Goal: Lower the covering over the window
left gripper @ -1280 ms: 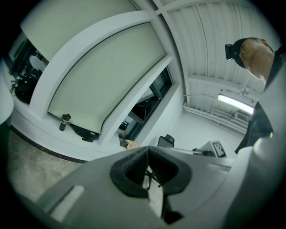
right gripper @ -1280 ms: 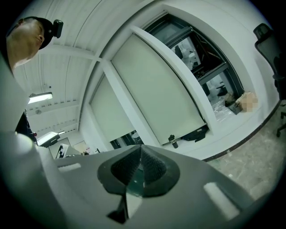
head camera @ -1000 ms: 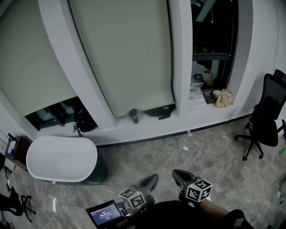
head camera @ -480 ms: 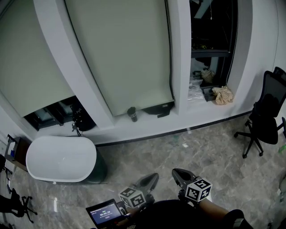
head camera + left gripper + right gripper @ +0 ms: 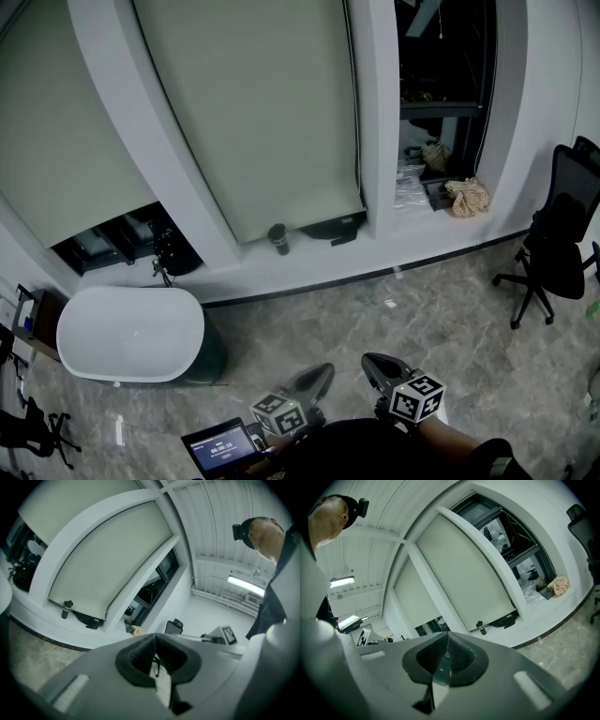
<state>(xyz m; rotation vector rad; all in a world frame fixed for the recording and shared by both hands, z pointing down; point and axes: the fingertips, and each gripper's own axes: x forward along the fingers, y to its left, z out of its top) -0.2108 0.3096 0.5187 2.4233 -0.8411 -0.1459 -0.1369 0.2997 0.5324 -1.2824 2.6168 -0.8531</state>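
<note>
Three window bays line the far wall. The middle roller blind (image 5: 262, 112) hangs down almost to the sill, with its pull cord (image 5: 356, 122) along its right edge. The left blind (image 5: 56, 159) stops above a dark gap, and the right window (image 5: 441, 75) is uncovered. My left gripper (image 5: 324, 372) and right gripper (image 5: 369, 361) sit side by side low in the head view, well back from the wall. Both are shut and hold nothing. The middle blind (image 5: 112, 564) shows beyond the left gripper (image 5: 156, 641) in the left gripper view, and the same blind (image 5: 468, 573) beyond the right gripper (image 5: 447, 644) in the right gripper view.
A dark bottle (image 5: 278, 241) and black items stand on the sill (image 5: 309, 258). A beige cloth bundle (image 5: 467, 200) lies at the right window. A white oval tub (image 5: 131, 333) stands at the left, a black office chair (image 5: 553, 253) at the right. A small screen (image 5: 221, 445) is by the left gripper.
</note>
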